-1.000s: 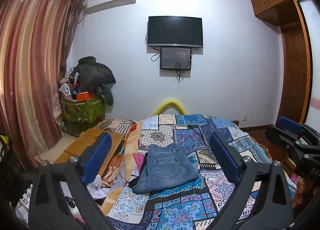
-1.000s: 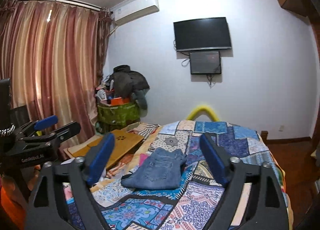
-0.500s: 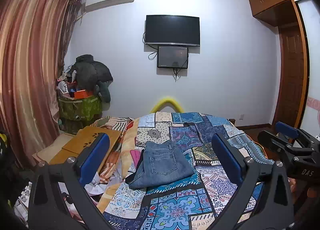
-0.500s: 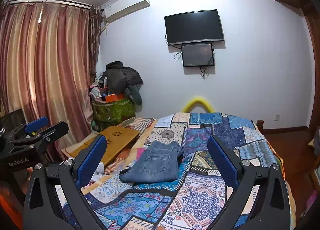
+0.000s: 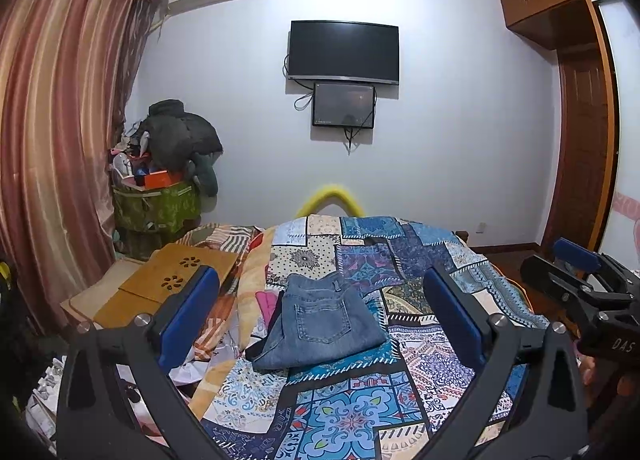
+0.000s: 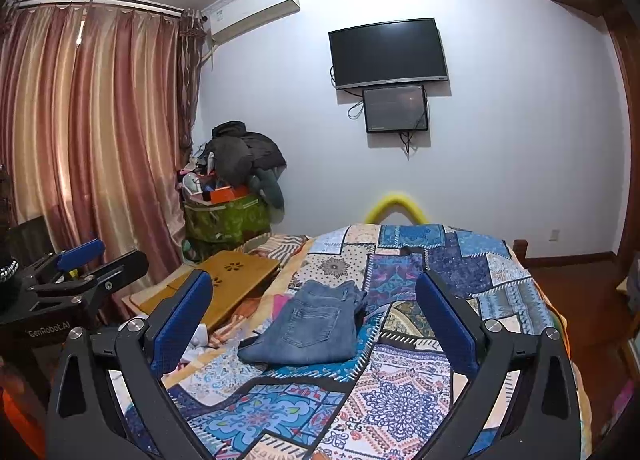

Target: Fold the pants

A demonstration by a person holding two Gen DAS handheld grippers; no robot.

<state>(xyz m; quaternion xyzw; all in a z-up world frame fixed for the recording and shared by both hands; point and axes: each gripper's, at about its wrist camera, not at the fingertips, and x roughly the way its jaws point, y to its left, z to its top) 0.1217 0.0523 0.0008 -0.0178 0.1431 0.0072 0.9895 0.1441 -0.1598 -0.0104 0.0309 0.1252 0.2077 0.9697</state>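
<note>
Jeans (image 5: 320, 324) already lie in a compact folded stack on the patchwork quilt (image 5: 420, 360), left gripper (image 5: 320, 316) and right gripper (image 6: 316, 316) jaws spread, empty, well clear; looks done.

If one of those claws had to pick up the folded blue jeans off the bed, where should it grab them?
Probably at the near edge of the folded blue denim jeans, where the stacked layers end thick and stand slightly proud of the patchwork quilt. Come in low from the camera side, one finger sliding under. The open left gripper already faces that edge; the far waistband end looks bunched and uneven.
</note>
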